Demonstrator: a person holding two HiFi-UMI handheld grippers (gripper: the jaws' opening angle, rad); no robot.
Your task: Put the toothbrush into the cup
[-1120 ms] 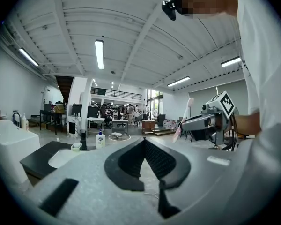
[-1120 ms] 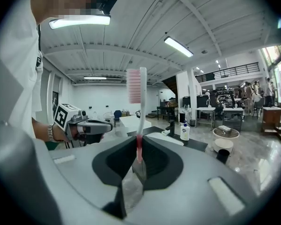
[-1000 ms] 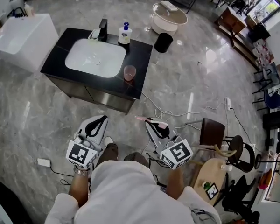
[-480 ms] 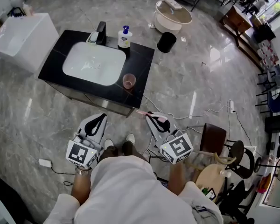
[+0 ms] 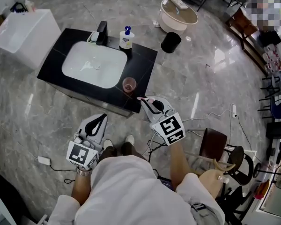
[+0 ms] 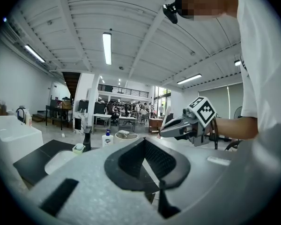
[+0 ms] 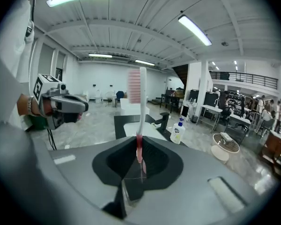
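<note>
- Moved: right gripper (image 5: 147, 101) has gone forward and to the left from over the floor, up to the front edge of the bench (image 5: 143, 65).
- Not moved: left gripper (image 5: 102, 119) stays low by the person's left side, over the floor. The cup (image 5: 129, 85) stands where it did.
- Right gripper, fingers: closed on the lower handle of the toothbrush (image 7: 140, 122). In the right gripper view the brush sticks straight out beyond the fingers, pink bristle head at the far end.
- Left gripper (image 6: 148, 167), fingers: drawn together, with nothing between them.
- Toothbrush, place: in the air, with its tip (image 5: 141, 98) just beside the cup and not yet over the cup's mouth.
- Cup: pinkish, see-through, upright, near the bench's front right corner, beside the basin (image 5: 89, 64).
- Meaning for the task: the approach looks nearly done. What is left, by my reading, is a short carry over the rim, a tip-down, then a release.
- Also on the bench: tap (image 5: 103, 31); pump bottle (image 5: 126, 38).
- Writing: the pump bottle's blue label is too small to read. The marker cubes carry black-and-white square patterns only, no words.
</note>
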